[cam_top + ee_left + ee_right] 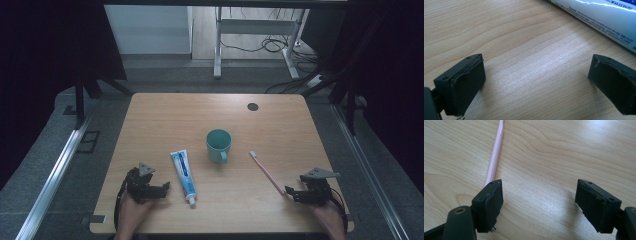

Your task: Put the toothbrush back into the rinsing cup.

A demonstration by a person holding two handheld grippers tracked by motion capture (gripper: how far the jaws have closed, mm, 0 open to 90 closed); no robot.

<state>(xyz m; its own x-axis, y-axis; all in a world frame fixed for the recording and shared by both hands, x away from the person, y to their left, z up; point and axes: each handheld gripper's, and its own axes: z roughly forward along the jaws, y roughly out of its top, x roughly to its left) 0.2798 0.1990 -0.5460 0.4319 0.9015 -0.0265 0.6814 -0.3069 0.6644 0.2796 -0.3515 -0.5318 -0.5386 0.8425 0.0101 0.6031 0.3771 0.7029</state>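
A teal mug stands upright at the middle of the wooden table, handle toward the person. Left of it lies a white-and-blue toothpaste tube, cap toward the front edge; its body also crosses the top right of the left gripper view. A pink toothbrush lies slanted to the mug's right, and its handle runs up past the left jaw in the right gripper view. My left gripper rests open near the front left, just left of the tube. My right gripper rests open at the toothbrush's near end, nothing between its jaws.
A dark round grommet sits in the table near the far right corner. Beyond the table stand a white desk frame and loose cables on the floor. Metal rails run along both sides.
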